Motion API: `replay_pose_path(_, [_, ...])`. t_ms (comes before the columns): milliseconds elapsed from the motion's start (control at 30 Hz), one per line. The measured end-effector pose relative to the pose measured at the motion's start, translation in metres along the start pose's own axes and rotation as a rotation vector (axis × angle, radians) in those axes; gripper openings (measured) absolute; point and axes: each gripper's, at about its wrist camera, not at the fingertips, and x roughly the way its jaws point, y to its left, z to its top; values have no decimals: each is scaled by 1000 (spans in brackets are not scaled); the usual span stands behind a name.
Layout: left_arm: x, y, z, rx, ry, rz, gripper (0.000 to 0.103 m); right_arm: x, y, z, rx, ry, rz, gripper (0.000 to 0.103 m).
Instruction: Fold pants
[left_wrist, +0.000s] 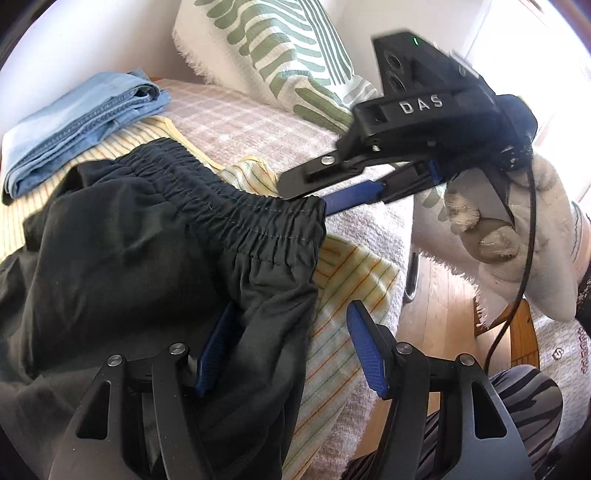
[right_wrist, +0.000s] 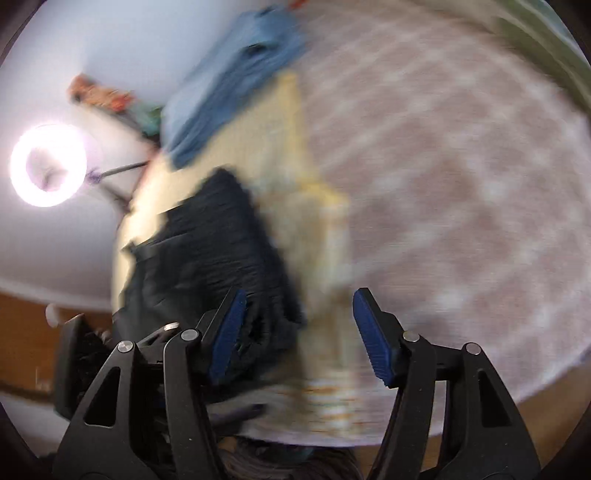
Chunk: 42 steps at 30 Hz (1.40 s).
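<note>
Black pants with a gathered elastic waistband lie bunched on a yellow striped cloth over a pink checked bed cover. My left gripper is open, its jaws straddling the right side of the pants below the waistband. My right gripper shows in the left wrist view at the waistband's right end, its fingers spread. In the blurred right wrist view my right gripper is open, with the pants by its left finger.
Folded blue jeans lie at the back left. A green and white patterned pillow leans on the wall. The bed edge drops to a wooden floor on the right. A ring light shines in the right wrist view.
</note>
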Motion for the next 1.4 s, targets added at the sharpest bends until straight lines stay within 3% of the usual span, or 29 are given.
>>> replay_pose_path(100, [-1, 3, -1, 0, -7, -14, 62, -16, 0, -4, 5, -52, 107, 64])
replay_pose_path(200, [-1, 4, -2, 3, -9, -16, 62, -20, 14, -4, -38, -41, 173, 64])
replay_pose_path(300, [-1, 5, -1, -3, -9, -21, 62, -7, 24, -2, -64, -5, 141, 64])
replay_pose_path(433, [-1, 6, -2, -4, -12, -23, 62, 14, 13, -1, -7, 33, 108, 64])
replay_pose_path(533, [-1, 6, -3, 0, -17, -21, 62, 14, 11, -5, 31, 49, 206, 64])
replay_pose_path(667, [-1, 5, -5, 5, -24, -20, 62, 0, 36, -7, -36, 36, 249, 64])
replay_pose_path(833, [-2, 4, -6, 6, -28, -21, 62, 15, 43, -1, -62, 71, 183, 64])
replay_pose_path(1000, [-2, 3, -7, 14, -34, -15, 62, 38, 30, 5, -12, 121, 228, 64])
replay_pose_path(1133, [-3, 2, -7, 12, -34, -16, 62, 47, 51, 8, -98, 118, 196, 64])
replay_pose_path(1200, [-5, 2, -6, 1, -26, -17, 62, 51, 56, 8, -105, 105, 155, 48])
replay_pose_path(1233, [-7, 2, -5, -9, -19, -17, 62, 49, 57, 7, -112, 91, 127, 32])
replay_pose_path(1400, [-51, 8, -9, -56, -30, -25, 62, 27, 78, -6, -174, 8, 94, 26])
